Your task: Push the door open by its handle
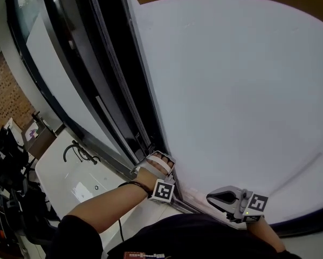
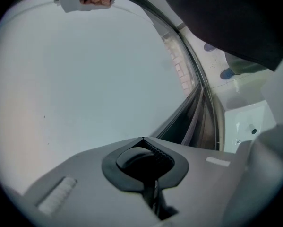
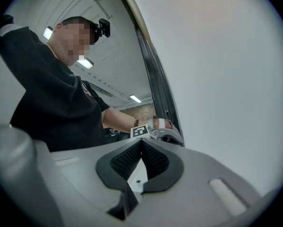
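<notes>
A large white door (image 1: 231, 90) fills the right of the head view, and its edge meets a dark frame (image 1: 112, 80). No handle shows in any view. My left gripper (image 1: 157, 161) is down at the door's edge beside the frame. Its jaws are shut with nothing between them, and the tips (image 2: 142, 139) point along the white panel (image 2: 84, 79). Further right, my right gripper (image 1: 210, 197) lies close to the door face. It is shut too and holds nothing, tips together (image 3: 141, 140). The right gripper view shows the left gripper (image 3: 164, 132) against the door edge.
A white basin (image 1: 77, 179) with a dark tap (image 1: 75, 151) lies below left of the frame. Dark equipment (image 1: 5, 166) and a brick wall (image 1: 7, 93) stand at the far left. The person's dark-sleeved body (image 3: 51, 103) is close behind the right gripper.
</notes>
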Tool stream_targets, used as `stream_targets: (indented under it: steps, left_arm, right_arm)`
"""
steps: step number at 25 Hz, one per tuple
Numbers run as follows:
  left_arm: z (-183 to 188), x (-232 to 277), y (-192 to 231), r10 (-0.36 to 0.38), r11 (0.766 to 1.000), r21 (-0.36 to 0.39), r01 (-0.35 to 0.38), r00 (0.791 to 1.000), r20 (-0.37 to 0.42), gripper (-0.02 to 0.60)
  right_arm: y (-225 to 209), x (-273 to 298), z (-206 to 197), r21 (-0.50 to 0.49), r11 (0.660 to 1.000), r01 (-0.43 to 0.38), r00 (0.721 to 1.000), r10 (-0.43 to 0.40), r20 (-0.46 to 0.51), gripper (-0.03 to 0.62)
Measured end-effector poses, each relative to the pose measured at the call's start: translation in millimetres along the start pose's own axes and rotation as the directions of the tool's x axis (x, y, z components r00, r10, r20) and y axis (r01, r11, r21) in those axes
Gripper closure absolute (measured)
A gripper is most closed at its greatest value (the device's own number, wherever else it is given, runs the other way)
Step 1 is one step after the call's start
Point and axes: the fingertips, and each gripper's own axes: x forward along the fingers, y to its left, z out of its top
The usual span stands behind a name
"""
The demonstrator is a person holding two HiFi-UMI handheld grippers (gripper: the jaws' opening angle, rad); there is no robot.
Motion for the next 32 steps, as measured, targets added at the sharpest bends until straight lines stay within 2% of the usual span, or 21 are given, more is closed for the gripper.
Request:
stream_targets:
  steps: [5, 14, 19, 22, 28, 30, 32]
  left_arm:
    - [-2, 50, 25, -0.019, 0.995, 0.097, 0.023, 0.999, -0.038, 0.586]
    - [-5, 120, 69, -0.002, 0.994, 0.114, -0.001, 1.000, 0.021, 0.586]
    - [2, 160, 95, 0.024, 0.991, 0.132, -0.032, 0.998, 0.064, 0.586]
    - [12, 186, 122, 0.045, 0.988, 0.144, -0.060, 0.993, 0.105, 0.586]
    - [39, 238, 177, 0.081, 0.985, 0.129, -0.114, 0.969, 0.235, 0.586]
    - [49, 244, 202, 0.067, 0.992, 0.081, -0.097, 0.947, 0.313, 0.586]
    - [63, 242, 226, 0.037, 0.999, 0.014, -0.047, 0.910, 0.413, 0.586]
  right_arm:
    - [-8, -45, 0, -0.022, 0.999, 0.034, 0.999, -0.034, 0.000, 0.593]
    - [-5, -83, -12, -0.005, 0.988, 0.153, 0.988, -0.153, -0.022, 0.592]
    - [-26, -96, -23, 0.012, 0.959, 0.284, 0.958, -0.283, -0.046, 0.592]
    - [-42, -98, -23, 0.008, 0.942, 0.335, 0.942, -0.335, -0.031, 0.592]
    - [-78, -97, -15, 0.016, 0.896, 0.444, 0.896, -0.443, -0.014, 0.592]
    - [-84, -102, -12, 0.021, 0.885, 0.465, 0.885, -0.464, -0.026, 0.592]
    - [-83, -111, -7, 0.015, 0.892, 0.452, 0.891, -0.451, -0.050, 0.593]
